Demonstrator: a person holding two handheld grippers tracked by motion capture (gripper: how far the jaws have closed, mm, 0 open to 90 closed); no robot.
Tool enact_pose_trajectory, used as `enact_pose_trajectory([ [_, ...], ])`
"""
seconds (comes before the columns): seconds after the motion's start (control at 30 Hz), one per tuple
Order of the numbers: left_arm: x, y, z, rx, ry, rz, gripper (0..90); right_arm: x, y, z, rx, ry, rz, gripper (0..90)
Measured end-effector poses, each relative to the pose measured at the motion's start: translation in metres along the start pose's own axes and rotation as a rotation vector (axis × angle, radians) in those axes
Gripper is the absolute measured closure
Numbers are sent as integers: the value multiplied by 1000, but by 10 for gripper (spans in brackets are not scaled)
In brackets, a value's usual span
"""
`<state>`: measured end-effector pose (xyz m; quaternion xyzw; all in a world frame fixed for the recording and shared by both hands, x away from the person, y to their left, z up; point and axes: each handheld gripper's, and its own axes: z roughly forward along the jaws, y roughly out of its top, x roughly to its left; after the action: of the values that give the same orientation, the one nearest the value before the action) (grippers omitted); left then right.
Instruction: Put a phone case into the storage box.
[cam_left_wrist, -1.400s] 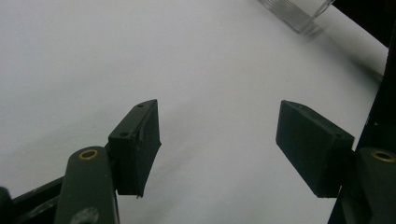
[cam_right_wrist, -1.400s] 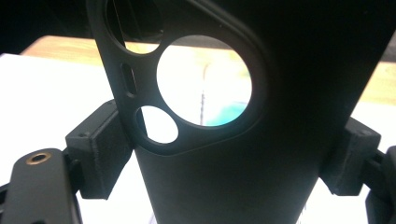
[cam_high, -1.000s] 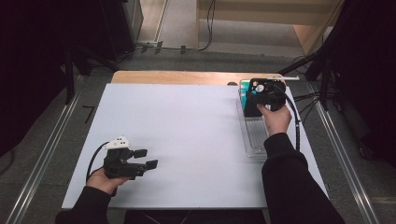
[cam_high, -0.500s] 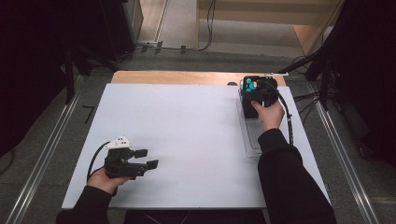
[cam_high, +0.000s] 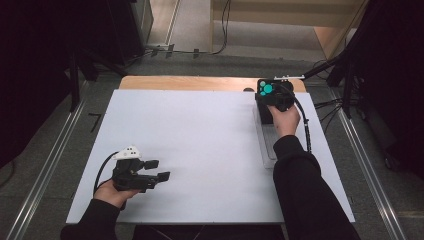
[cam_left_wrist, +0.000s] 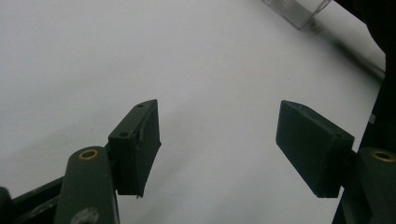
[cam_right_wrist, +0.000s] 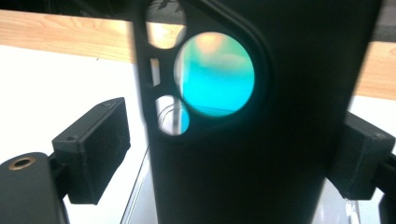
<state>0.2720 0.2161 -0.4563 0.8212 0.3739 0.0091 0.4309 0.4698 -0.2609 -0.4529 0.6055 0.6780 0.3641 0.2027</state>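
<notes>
A black phone case (cam_right_wrist: 261, 154) with round camera cutouts that show teal stands upright between the jaws of my right gripper (cam_right_wrist: 229, 149). The left pad (cam_right_wrist: 93, 149) stands clear of the case's edge; the right pad (cam_right_wrist: 362, 156) sits close against its other edge. These jaws have just been opening with the case between them. In the high view the right gripper (cam_high: 272, 97) and the case (cam_high: 267, 90) are at the far end of a clear tray (cam_high: 267, 147). My left gripper (cam_high: 157, 170) rests open and empty near the front left of the white table top (cam_high: 200, 140); its jaws (cam_left_wrist: 219, 140) stand wide apart.
A wooden strip (cam_high: 190, 83) runs along the table's far edge, and it shows behind the case (cam_right_wrist: 56, 37) too. The clear tray's corner (cam_left_wrist: 299, 7) shows far off in the left gripper view. Cables (cam_high: 302, 120) trail by the right hand. Metal rails (cam_high: 45, 170) flank the table.
My right hand has shifted a little left and toward the far edge of the table, over the tray's end. The teal cutouts now show on top of the gripper. The left gripper has stayed still.
</notes>
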Motion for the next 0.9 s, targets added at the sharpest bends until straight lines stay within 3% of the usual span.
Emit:
enact_pose_trajectory([
  [0.1,0,0,0,0,0,-1,306,0,1,-1,-21,-25,-19,0],
  [0.37,0,0,1,2,-2,2,306,-2,0,-4,7,-2,-11,0],
  [0.7,0,0,1,3,2,3,306,14,6,-25,3,26,-37,0],
  [0.9,0,1,0,-1,1,-3,307,22,6,-32,30,76,-44,0],
])
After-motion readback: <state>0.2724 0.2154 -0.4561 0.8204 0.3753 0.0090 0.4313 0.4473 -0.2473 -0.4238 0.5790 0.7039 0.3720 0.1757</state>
